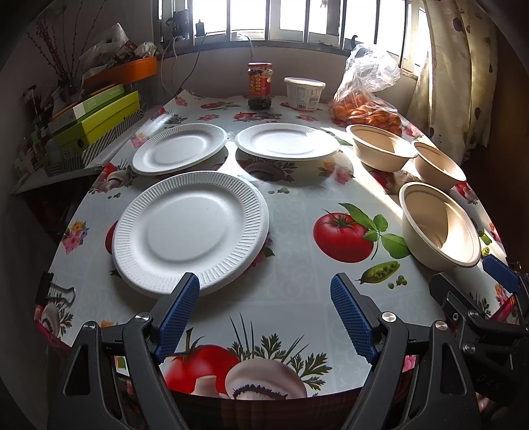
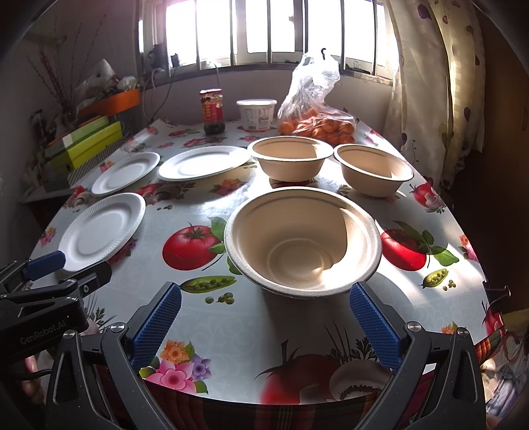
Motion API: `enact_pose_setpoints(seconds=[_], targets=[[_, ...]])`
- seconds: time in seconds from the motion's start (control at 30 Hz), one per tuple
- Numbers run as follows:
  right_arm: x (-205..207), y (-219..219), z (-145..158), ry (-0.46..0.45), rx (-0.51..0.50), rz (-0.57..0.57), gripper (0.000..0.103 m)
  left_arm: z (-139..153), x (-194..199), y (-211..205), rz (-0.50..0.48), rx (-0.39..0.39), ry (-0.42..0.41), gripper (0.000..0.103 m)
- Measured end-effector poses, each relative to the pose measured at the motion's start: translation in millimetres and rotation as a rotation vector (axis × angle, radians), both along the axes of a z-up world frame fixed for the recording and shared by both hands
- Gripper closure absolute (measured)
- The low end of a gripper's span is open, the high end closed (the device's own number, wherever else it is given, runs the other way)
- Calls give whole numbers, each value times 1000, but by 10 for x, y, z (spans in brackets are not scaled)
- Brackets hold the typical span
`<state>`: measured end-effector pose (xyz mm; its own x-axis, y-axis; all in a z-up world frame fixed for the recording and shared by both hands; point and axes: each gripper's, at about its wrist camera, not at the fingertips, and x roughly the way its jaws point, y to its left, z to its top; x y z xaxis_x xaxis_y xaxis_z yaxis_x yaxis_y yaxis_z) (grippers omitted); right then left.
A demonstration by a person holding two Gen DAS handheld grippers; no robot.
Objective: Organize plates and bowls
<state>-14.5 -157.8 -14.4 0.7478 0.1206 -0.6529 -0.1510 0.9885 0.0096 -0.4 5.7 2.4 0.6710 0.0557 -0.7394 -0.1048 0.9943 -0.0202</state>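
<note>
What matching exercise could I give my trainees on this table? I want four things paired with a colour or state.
Column one:
1. nearest plate
2. nearest bowl
3. jar
4. left gripper

Column two:
a. beige, empty, upright
b. open, holding nothing
c. white, ribbed rim
d. red label, lid on, at the table's far end

Pairs: 1-c, 2-a, 3-d, 4-b

Sunlight is pouring through a barred window (image 2: 264,29)

A patterned curtain (image 2: 439,82) is hanging at its right; boxes (image 1: 96,122) are crowding a side shelf.
</note>
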Motion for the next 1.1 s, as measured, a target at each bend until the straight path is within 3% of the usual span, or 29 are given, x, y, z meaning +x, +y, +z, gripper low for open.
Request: enact_pose_setpoints(seconds=[1.1], targets=[[7,17,40,0,-4,0,0,42,-13,-22,-2,3,-17,21]])
